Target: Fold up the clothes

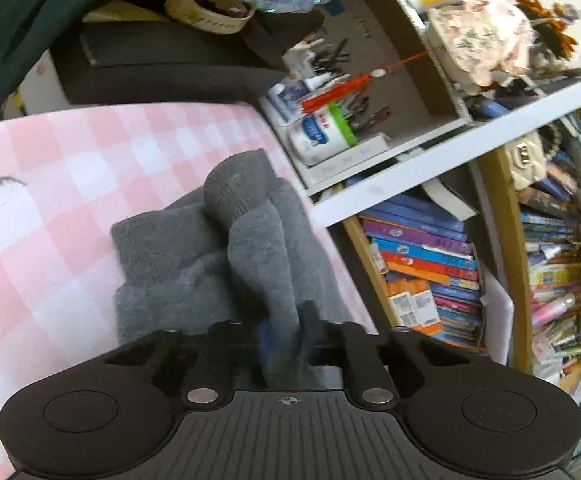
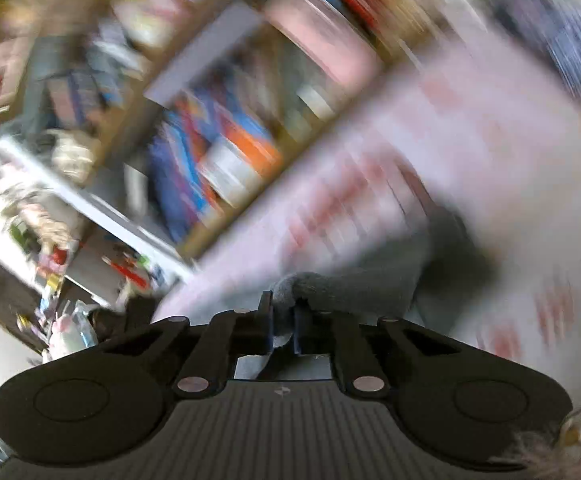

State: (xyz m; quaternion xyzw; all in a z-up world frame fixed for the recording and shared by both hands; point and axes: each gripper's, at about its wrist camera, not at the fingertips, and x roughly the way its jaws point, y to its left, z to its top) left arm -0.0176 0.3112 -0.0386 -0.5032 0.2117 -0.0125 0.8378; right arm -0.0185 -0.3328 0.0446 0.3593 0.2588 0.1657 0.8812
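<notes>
A grey knit garment (image 1: pixel 218 248) lies bunched on the pink-and-white checked cloth (image 1: pixel 50 184). My left gripper (image 1: pixel 284 332) is shut on a fold of it at the near edge, and the fabric rises between the fingers. In the blurred right wrist view, my right gripper (image 2: pixel 282 320) is shut on another bunched edge of the grey garment (image 2: pixel 354 284), which trails away to the right over the checked cloth (image 2: pixel 470 140).
A bookshelf (image 1: pixel 430 264) packed with colourful books stands right of the cloth. A white shelf (image 1: pixel 450 136) above holds bottles, pens and clutter. A dark box (image 1: pixel 162 64) and a dark green garment (image 1: pixel 18 28) lie behind the cloth.
</notes>
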